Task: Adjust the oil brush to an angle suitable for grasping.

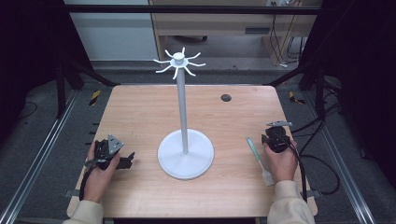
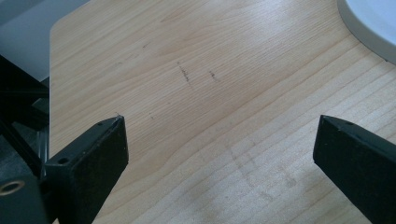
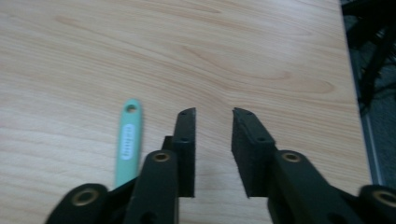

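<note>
Resting on the light wooden desk (image 1: pixel 140 107) to the right of the white hook stand with the round base (image 1: pixel 186 154), the right hand-held gripper (image 3: pixel 214 140) has its black jaws a narrow gap apart, with nothing but bare wood between them. Just beside it, on the side toward the stand, lies the mint-green plastic-handled brush (image 1: pixel 259 158), flat, its handle pointing away from the person and its pale head toward the desk's near edge; it touches neither jaw. Open wood lies between brush and stand base, while the desk's right edge runs close past the gripper. Left of the stand, the left hand-held gripper (image 2: pixel 219 154) sits with jaws spread wide over clear wood, near the stand's base and not far from the desk's left edge.
</note>
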The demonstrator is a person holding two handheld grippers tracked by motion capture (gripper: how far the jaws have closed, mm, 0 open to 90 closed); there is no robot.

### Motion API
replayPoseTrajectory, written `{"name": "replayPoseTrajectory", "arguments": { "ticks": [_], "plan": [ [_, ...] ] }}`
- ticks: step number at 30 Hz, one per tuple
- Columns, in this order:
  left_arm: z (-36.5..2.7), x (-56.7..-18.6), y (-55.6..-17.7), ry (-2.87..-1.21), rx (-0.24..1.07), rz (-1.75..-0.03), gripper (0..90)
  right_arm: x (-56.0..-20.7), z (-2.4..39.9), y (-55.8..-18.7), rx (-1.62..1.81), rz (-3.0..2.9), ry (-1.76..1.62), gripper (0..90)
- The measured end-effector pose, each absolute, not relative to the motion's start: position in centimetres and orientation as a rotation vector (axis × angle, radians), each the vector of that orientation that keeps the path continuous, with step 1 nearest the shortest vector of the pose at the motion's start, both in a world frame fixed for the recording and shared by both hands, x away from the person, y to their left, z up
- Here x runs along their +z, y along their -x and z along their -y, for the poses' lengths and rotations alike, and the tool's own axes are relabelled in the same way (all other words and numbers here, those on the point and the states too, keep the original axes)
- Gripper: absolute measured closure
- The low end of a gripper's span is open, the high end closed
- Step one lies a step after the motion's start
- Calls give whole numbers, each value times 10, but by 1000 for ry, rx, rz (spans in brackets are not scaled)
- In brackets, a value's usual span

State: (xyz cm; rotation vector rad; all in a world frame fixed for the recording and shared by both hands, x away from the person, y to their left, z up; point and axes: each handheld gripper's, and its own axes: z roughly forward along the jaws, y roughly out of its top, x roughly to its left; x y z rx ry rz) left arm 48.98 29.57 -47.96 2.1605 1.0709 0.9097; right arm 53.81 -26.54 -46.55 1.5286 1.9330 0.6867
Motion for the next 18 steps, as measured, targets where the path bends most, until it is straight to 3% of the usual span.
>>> {"name": "replayPoseTrajectory", "arguments": {
  "ticks": [8,18],
  "plan": [
    [-295,-480,-490,-2168,906,-1065,28,-466,252,-537,717,-2029,-1464,883],
    [-294,-481,-490,-2170,901,-1063,28,-477,245,-541,723,-2125,-1497,900]
  ]
}}
